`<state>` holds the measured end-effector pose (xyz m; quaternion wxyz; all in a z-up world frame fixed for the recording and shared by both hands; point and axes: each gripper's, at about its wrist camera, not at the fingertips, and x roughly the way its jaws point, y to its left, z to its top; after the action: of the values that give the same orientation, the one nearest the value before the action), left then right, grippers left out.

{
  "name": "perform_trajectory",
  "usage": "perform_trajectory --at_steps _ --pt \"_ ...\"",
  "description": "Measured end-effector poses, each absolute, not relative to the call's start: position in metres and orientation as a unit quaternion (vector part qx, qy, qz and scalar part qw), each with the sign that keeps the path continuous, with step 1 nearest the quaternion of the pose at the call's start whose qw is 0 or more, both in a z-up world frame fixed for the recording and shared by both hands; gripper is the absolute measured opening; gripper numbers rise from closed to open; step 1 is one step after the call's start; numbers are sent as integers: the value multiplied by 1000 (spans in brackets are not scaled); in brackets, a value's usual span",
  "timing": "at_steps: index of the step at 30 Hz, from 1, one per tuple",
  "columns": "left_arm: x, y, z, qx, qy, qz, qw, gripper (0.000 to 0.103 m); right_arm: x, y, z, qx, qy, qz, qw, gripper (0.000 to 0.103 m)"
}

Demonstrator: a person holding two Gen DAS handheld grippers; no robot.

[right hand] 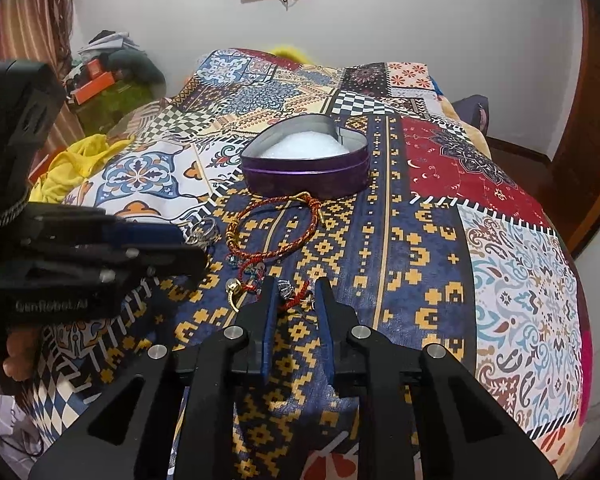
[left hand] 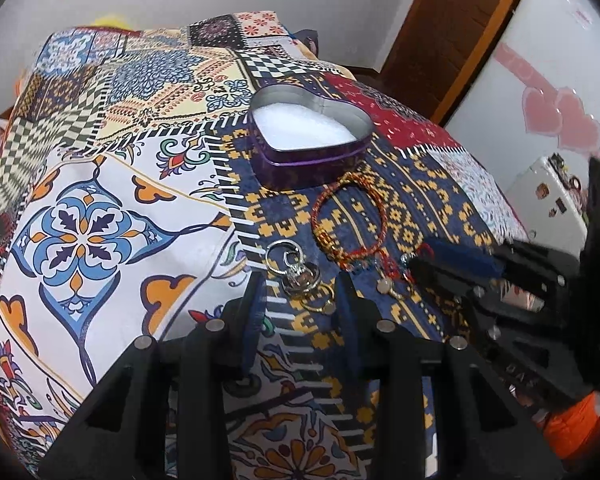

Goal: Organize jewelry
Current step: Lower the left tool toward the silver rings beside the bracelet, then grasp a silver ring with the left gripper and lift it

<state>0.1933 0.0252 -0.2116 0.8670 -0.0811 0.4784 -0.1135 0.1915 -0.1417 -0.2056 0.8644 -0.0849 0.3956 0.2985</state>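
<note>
A purple heart-shaped tin with a white lining stands open on the patterned bedspread. A red and gold cord bracelet lies just in front of it. My left gripper is open, its fingers on either side of a cluster of silver and gold rings. My right gripper is open around a red cord with a small silver charm. A gold earring with a pearl lies to its left.
The patchwork bedspread covers the whole bed. Yellow cloth and clutter lie at the bed's left side. A white wall stands behind, a wooden door frame and a white cabinet with pink hearts to the right.
</note>
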Motion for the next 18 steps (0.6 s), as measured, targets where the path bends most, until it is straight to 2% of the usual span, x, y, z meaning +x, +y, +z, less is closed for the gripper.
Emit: perform_trajectory --at_steps 7,10,18 --pt "197 24 -212 -90 481 -112 865 35 189 -157 -202 -74 397 280 871 11" --pt "197 21 -214 -80 481 -109 866 20 188 -160 -199 -76 395 268 875 11" --pt "179 12 -197 -50 455 -114 882 20 186 -166 -185 -64 389 260 881 11"
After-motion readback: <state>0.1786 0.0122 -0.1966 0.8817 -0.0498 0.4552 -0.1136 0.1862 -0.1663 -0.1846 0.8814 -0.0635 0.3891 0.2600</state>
